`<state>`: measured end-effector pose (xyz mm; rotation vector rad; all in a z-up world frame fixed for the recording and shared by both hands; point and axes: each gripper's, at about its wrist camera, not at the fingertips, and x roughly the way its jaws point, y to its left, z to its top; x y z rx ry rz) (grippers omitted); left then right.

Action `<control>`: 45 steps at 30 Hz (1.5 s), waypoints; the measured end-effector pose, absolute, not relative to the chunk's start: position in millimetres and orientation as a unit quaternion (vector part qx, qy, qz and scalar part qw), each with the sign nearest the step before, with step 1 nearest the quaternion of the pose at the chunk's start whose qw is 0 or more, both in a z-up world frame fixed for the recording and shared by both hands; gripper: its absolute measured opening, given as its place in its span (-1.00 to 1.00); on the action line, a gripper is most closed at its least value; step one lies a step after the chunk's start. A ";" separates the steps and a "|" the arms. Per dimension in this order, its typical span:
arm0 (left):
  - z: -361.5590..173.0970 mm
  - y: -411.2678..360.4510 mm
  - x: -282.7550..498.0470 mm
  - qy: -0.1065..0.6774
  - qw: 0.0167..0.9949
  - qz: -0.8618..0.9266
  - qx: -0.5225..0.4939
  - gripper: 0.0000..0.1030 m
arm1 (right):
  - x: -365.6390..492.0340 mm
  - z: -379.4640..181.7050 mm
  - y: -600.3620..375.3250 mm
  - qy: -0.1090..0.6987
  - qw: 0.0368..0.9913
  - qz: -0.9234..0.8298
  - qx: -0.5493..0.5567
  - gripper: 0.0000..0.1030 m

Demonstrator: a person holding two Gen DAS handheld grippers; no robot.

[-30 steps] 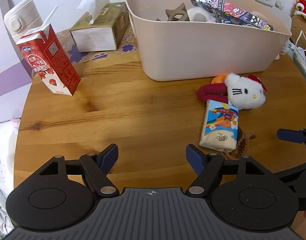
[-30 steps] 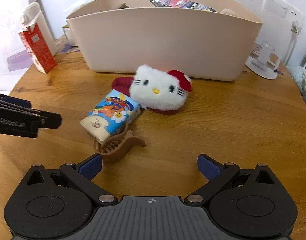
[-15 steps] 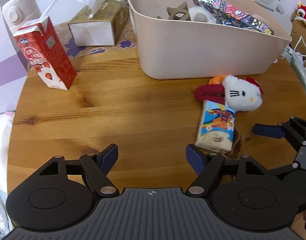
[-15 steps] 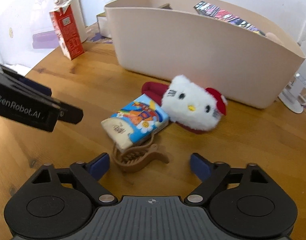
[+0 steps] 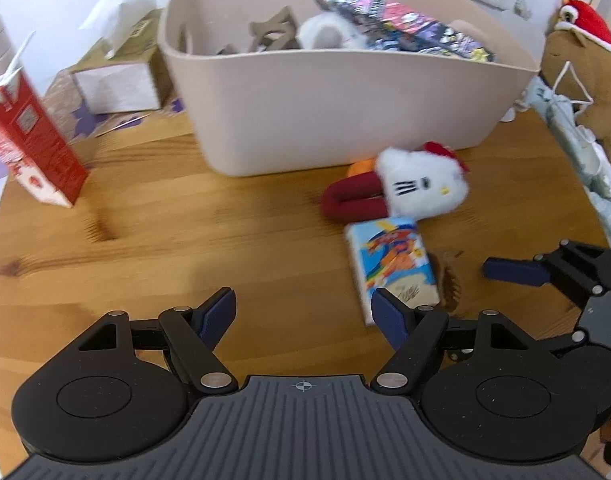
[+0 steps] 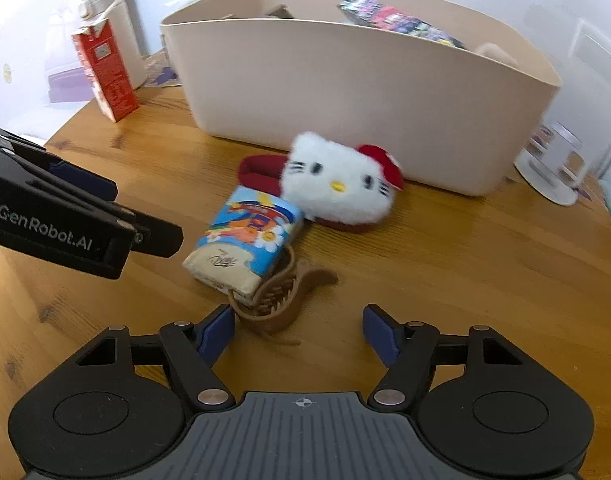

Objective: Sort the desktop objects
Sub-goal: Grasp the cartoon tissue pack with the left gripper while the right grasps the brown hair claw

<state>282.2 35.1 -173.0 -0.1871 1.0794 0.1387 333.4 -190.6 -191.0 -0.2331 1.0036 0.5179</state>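
Your right gripper (image 6: 299,330) sits low over the brown hair claw clip (image 6: 277,300), fingers spread but just been narrowing, nothing pinched yet; the clip lies between them, closer to the left finger. Your left gripper (image 5: 303,314) is spread wide and empty, its right finger just beside the tissue pack (image 5: 393,264).

Where things are: the clip lies on the wooden table (image 6: 465,264), one end tucked against the tissue pack (image 6: 245,246). The pack touches the Hello Kitty plush slipper (image 6: 337,184), which sits in front of the beige storage bin (image 6: 365,92).

Risks:
- The clip leans on the pack. Close off-centre and the left finger likely catches the pack corner too, so you drag both or pinch neither.
- The clip is curved and toothed, so pads can slip off a rounded edge and flick it across the table.
- Squeeze its lever ends and it may spring open in the grip.
- Your two grippers are near each other around the same pile. If both go in at once, they probably collide or knock the pack into the slipper.
- Both views are motion-blurred, so slow down before closing.
- The bin wall is tall; lift too low and the clip could hit the rim.
- The red milk carton (image 5: 29,148) stands well apart at the left, no concern.
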 end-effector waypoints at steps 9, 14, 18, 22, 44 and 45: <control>-186.7 16.4 302.6 0.522 0.846 0.063 -0.088 0.53 | 341.5 -192.6 -214.2 0.480 0.847 0.205 -0.099 0.43; -185.3 28.2 300.7 0.526 0.843 0.083 -0.082 0.56 | 349.9 -193.0 -226.7 0.480 0.851 0.191 -0.093 0.43; -181.9 42.7 297.4 0.531 0.833 0.101 -0.117 0.55 | 351.8 -190.1 -232.9 0.477 0.853 0.198 -0.073 0.43; -174.0 40.3 297.1 0.520 0.836 0.082 -0.158 0.55 | 351.2 -183.2 -233.2 0.466 0.856 0.219 -0.052 0.43; -190.8 12.5 318.1 0.545 0.807 0.123 -0.193 0.56 | 362.1 -188.2 -207.3 0.463 0.841 0.267 -0.078 0.43; -190.8 14.2 317.2 0.544 0.805 0.129 -0.197 0.55 | 361.4 -187.2 -206.4 0.461 0.842 0.269 -0.074 0.43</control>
